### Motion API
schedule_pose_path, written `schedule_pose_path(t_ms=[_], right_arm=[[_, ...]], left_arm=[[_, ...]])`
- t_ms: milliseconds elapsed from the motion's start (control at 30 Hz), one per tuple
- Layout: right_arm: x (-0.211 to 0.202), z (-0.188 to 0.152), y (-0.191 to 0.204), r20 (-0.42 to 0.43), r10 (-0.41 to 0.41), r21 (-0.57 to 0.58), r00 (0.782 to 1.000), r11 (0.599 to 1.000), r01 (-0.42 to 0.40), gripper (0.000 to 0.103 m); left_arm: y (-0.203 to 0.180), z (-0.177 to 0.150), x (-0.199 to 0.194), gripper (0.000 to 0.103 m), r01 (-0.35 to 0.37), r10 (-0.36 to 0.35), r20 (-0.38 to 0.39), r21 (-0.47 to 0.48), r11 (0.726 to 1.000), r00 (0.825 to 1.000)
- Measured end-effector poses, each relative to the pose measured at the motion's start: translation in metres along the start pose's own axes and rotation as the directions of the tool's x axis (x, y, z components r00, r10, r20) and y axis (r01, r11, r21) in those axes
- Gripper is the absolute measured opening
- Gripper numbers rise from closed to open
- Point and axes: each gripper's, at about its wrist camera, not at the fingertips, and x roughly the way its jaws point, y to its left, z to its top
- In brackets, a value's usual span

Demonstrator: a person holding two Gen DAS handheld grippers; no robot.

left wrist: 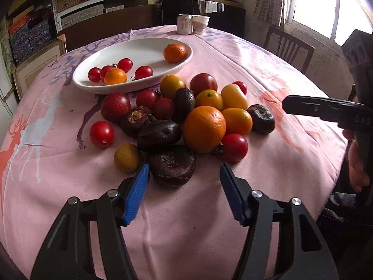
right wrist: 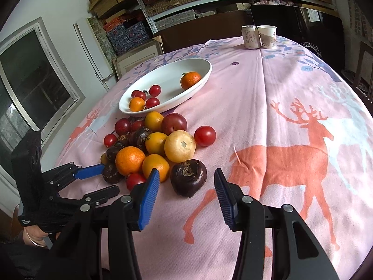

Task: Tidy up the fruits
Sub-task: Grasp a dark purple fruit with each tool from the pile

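A heap of fruit [left wrist: 186,116] is seen on a pink cloth [left wrist: 209,221] with deer printed on it, just in front of a white dish [left wrist: 132,49]. A few small tomatoes and two small oranges are already held in the dish. The left gripper [left wrist: 184,172] is held with its jaws apart, and a dark round fruit [left wrist: 171,168] lies just past the tips, not yet pinched. The right gripper [right wrist: 186,177] is also held apart and empty, with another dark fruit [right wrist: 188,177] lying just beyond its tips. The dark fruits look hard and bumpy, so they can probably be gripped firmly across the middle. The tomatoes look thin-skinned and smooth, so a gentle squeeze is called for, or they may be squashed or slip out. The big orange [left wrist: 204,129] looks heavy and may be too wide for an easy grip. Round fruit can be set rolling by a bump. The cloth is soft and a bit creased. A can and a cup [right wrist: 267,36] stand at the far side. Shelves full of boxes are seen behind, though what is in them cannot be made out.
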Motion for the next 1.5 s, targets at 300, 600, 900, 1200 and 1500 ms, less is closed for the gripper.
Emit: schedule_pose_path(t_ms=[300,600,900,1200,1500], right_arm=[[-0.007,-0.002,0.001,0.012,0.002,-0.022,1.0,1.0,-0.002,0.049],[0.004,-0.013,0.023,-0.047,0.037,-0.101,0.998,0.994,-0.041,0.049],[0.029,-0.007,0.021,-0.055,-0.117,-0.147,0.992,0.983,0.108,0.043],[0.038,-0.006,0.017,-0.053,-0.127,-0.121,0.99,0.985,0.12,0.041],[0.008,0.038,0.008,0.022,-0.025,-0.063,0.999,0.998,0.026,0.041]], left_arm=[[0.01,0.007,0.013,0.043,-0.005,0.004,-0.022,-0.059,0.998,1.0],[0.015,0.004,-0.017,0.044,0.002,0.003,0.064,-0.081,0.997,0.998],[0.032,-0.006,-0.046,0.044,-0.006,0.016,0.089,-0.115,0.993,0.996],[0.039,-0.011,-0.043,0.044,0.0,0.012,0.08,-0.144,0.99,0.997],[0.056,0.026,-0.042,0.044,0.017,0.001,0.12,-0.149,0.989,0.993]])
